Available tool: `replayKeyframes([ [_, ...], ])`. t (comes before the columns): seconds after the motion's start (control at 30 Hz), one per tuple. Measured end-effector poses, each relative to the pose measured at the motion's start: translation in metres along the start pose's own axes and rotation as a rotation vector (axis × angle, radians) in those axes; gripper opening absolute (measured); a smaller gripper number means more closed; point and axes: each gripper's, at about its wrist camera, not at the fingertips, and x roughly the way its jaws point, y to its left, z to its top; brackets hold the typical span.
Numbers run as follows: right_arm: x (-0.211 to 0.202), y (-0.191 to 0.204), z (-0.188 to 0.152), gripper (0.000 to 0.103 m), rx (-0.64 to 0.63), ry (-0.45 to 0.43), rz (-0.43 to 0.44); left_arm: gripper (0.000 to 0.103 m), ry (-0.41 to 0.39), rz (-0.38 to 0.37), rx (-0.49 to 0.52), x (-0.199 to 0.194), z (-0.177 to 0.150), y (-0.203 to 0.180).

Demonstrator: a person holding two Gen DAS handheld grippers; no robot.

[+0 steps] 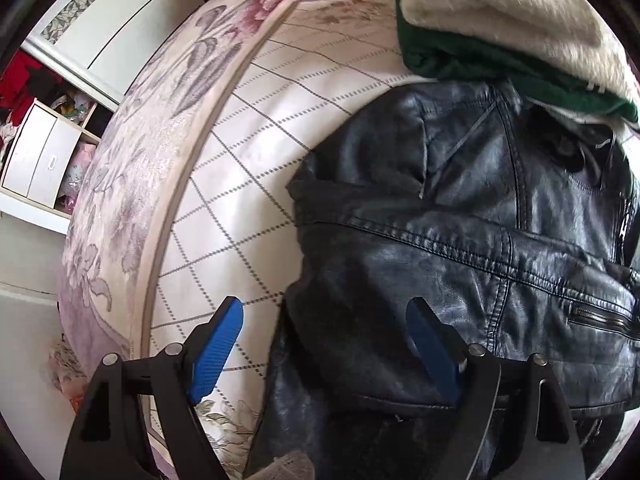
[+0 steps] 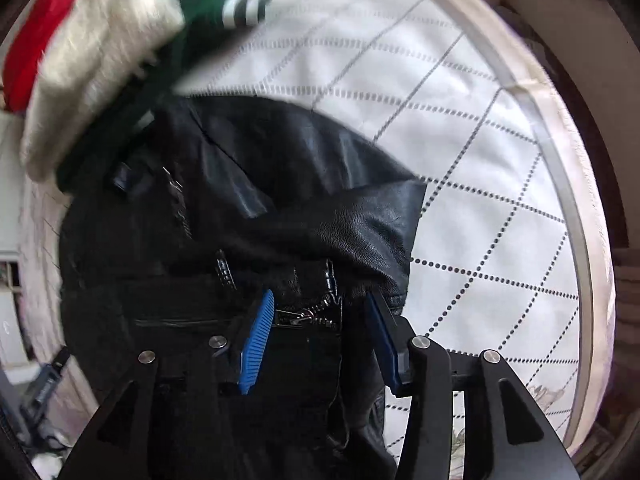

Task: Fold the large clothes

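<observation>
My left tongs hung wide open, gripping nothing, over the black leather jacket's edge. My right tongs stood half open astride its zipper, pads clear. Jacket lay on the bed; folded clothes at one o'clock.

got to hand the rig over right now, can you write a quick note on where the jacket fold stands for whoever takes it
Left claw: open, empty, hanging over the left edge of the black leather jacket.
Right claw: part open above the jacket's zipper and a folded-in sleeve; the pads do not press on anything.
Things: the jacket lies on the white checked bedspread. A stack of folded clothes, cream fleece over green knit, sits at the jacket's far end.
Done: one sleeve looks folded across the front.
Left: probably the remaining folds, then adding it to the stack.
</observation>
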Motion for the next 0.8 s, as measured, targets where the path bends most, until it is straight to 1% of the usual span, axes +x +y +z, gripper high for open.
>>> replayKeyframes([
  [0.03, -0.002, 0.005, -0.001, 0.042, -0.033, -0.023, -0.017, 0.084, 0.008, 0.005, 0.006, 0.004, 0.000, -0.003],
  [0.07, -0.005, 0.013, -0.002, 0.041, -0.074, -0.040, -0.051, 0.084, 0.015, 0.005, 0.010, 0.006, -0.001, -0.005],
  [0.17, -0.016, 0.031, -0.010, 0.038, -0.158, -0.089, -0.116, 0.084, 0.017, 0.009, 0.008, 0.009, -0.003, -0.006],
  [0.2, -0.018, 0.035, -0.013, 0.031, -0.165, -0.092, -0.116, 0.084, 0.017, 0.009, 0.006, 0.009, -0.003, -0.006],
  [0.23, -0.020, 0.034, -0.015, 0.022, -0.161, -0.099, -0.116, 0.084, 0.018, 0.009, 0.002, 0.009, -0.003, -0.006],
  [0.27, -0.022, 0.030, -0.017, 0.011, -0.144, -0.101, -0.096, 0.084, 0.020, 0.008, 0.000, 0.009, -0.004, -0.005],
  [0.3, -0.026, 0.026, -0.019, 0.010, -0.122, -0.109, -0.068, 0.084, 0.022, 0.006, -0.001, 0.008, -0.005, -0.004],
  [0.37, -0.043, 0.020, -0.025, 0.009, -0.085, -0.160, -0.016, 0.084, 0.014, 0.005, -0.004, 0.003, -0.005, -0.001],
  [0.4, -0.052, 0.019, -0.027, 0.006, -0.076, -0.185, 0.002, 0.084, 0.011, 0.005, -0.005, 0.002, -0.006, 0.000],
  [0.47, -0.074, 0.016, -0.031, 0.006, -0.053, -0.241, 0.023, 0.084, 0.002, 0.001, -0.014, -0.004, -0.004, 0.004],
  [0.53, -0.101, 0.015, -0.035, 0.006, -0.044, -0.311, 0.021, 0.084, -0.006, -0.014, -0.038, -0.010, -0.002, 0.011],
  [0.6, -0.118, 0.015, -0.035, 0.006, -0.030, -0.358, 0.001, 0.084, -0.013, -0.035, -0.063, -0.016, 0.002, 0.015],
  [0.63, -0.123, 0.007, -0.033, 0.006, -0.025, -0.366, -0.017, 0.084, -0.015, -0.044, -0.069, -0.018, 0.003, 0.015],
  [0.7, -0.112, 0.000, -0.023, 0.006, -0.011, -0.343, -0.058, 0.084, -0.009, -0.051, -0.070, -0.016, 0.006, 0.012],
  [0.73, -0.099, -0.005, -0.016, 0.006, 0.002, -0.312, -0.078, 0.084, -0.004, -0.050, -0.066, -0.012, 0.008, 0.008],
  [0.8, -0.063, -0.016, -0.004, 0.006, 0.017, -0.215, -0.099, 0.084, 0.007, -0.028, -0.050, 0.001, 0.009, 0.001],
])
